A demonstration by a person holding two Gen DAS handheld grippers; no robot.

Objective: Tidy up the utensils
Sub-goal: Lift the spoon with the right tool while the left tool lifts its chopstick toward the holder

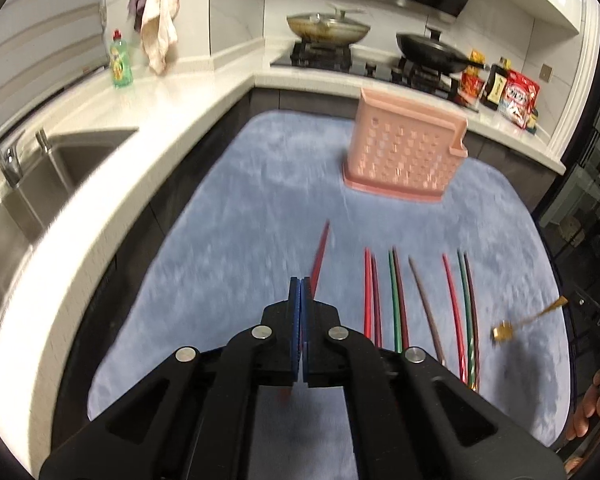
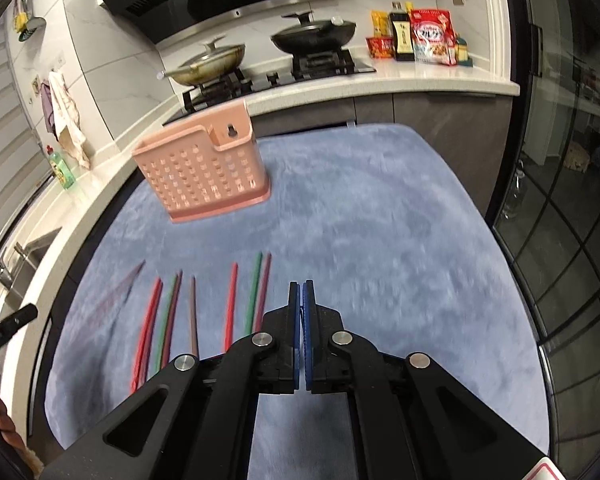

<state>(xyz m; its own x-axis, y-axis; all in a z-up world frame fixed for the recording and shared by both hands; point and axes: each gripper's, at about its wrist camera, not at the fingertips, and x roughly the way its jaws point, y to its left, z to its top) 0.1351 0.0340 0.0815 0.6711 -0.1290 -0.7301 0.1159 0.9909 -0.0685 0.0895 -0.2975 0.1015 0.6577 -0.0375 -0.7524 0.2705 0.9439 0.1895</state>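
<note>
Pink perforated plastic holder (image 1: 404, 152) appears empty; left gripper (image 1: 300, 292) clamps one red chopstick (image 1: 320, 252), right gripper (image 2: 301, 296) closed, contents unclear; coloured chopsticks (image 1: 396, 300) remain along bench's near edge.

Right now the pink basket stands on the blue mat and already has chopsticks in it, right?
Not quite. The pink basket does stand on the blue mat, but the right wrist view shows it empty; the chopsticks lie on the mat in front of it.

Mat (image 1: 260, 184): blue cloth, plush, matt. Utensil holder (image 1: 408, 152): pink plastic, perforated, smooth. Sink (image 1: 52, 184): brushed metal; counter (image 1: 148, 112): white, glossy.
</note>
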